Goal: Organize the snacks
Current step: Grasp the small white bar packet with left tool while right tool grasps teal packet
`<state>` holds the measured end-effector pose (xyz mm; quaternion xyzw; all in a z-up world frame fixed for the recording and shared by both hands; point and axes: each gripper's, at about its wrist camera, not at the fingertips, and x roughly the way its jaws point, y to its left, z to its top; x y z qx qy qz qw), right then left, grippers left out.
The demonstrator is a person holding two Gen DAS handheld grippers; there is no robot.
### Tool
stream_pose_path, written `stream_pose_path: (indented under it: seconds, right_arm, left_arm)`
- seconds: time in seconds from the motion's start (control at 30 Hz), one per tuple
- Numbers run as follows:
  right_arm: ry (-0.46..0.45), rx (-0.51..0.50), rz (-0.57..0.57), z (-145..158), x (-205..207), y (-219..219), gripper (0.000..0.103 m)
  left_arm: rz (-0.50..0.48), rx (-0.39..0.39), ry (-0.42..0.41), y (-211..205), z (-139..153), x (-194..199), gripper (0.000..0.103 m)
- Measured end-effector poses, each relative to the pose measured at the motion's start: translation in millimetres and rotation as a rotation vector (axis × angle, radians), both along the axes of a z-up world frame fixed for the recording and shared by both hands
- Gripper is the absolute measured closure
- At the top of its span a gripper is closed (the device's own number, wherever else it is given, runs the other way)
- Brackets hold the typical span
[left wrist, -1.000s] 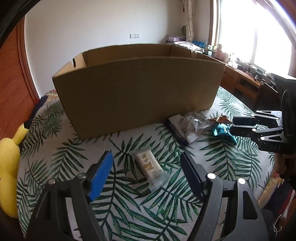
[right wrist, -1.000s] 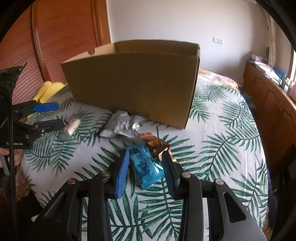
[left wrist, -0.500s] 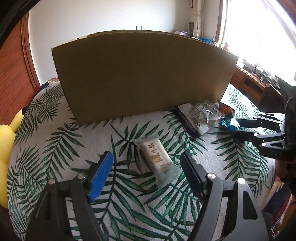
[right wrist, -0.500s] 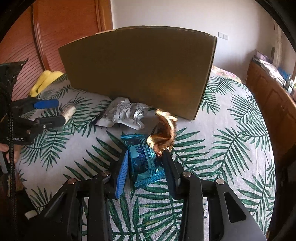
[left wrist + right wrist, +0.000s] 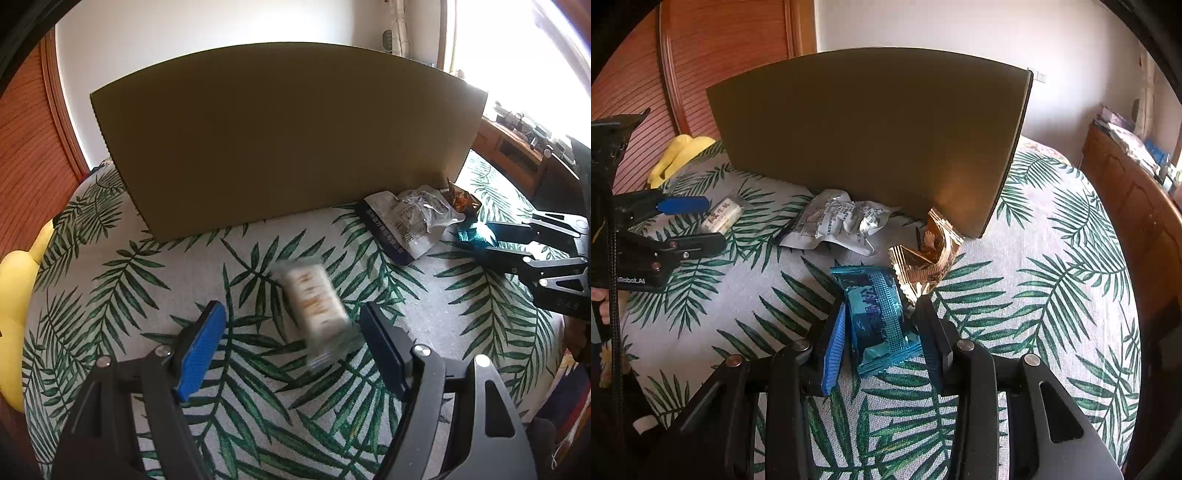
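Note:
A big brown cardboard box (image 5: pixel 288 136) stands on the leaf-print bed cover; only its near wall shows. My left gripper (image 5: pixel 291 347) is open, low over the cover, with a clear-wrapped white snack bar (image 5: pixel 314 299) lying between its fingers, nearer the right one. My right gripper (image 5: pixel 886 332) is open with its fingers close on either side of a blue foil snack packet (image 5: pixel 877 314) that lies on the cover. A gold wrapper (image 5: pixel 927 258) and a crumpled silver-white bag (image 5: pixel 834 221) lie in front of the box (image 5: pixel 871 133).
A yellow plush toy (image 5: pixel 14 291) lies at the cover's left edge. A wooden sideboard (image 5: pixel 1134 206) runs along the right side. A wooden slatted panel (image 5: pixel 701 66) stands behind the box. The leaf-print cover (image 5: pixel 1052 295) stretches to the right of the snacks.
Both grippers have dropped lower and closer to the box, so its inside is hidden. The white bar now sits deeper between the left fingers. The gold wrapper has shifted beside the blue packet.

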<state>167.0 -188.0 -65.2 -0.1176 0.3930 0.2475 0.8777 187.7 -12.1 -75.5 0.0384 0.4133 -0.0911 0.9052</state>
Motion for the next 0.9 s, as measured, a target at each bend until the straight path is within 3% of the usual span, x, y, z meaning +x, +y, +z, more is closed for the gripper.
stream_pose_path:
  seconds: [0.2, 0.37, 0.6, 0.9]
  right_arm:
    - [0.002, 0.005, -0.001, 0.4, 0.5, -2.3, 0.065]
    - [0.003, 0.008, 0.000, 0.2, 1.0, -2.4, 0.065]
    - [0.000, 0.007, -0.002, 0.9, 0.6, -2.7, 0.065]
    - [-0.003, 0.005, -0.002, 0.7, -1.0, -3.3, 0.067]
  left_arm:
    - [-0.001, -0.002, -0.032, -6.6, 3.0, 2.9, 0.029]
    - [-0.013, -0.016, -0.028, -7.2, 2.1, 3.1, 0.044]
    - [-0.017, -0.047, -0.033, -1.5, 2.3, 1.3, 0.074]
    - [-0.012, -0.069, -0.036, 3.7, 2.5, 0.8, 0.078]
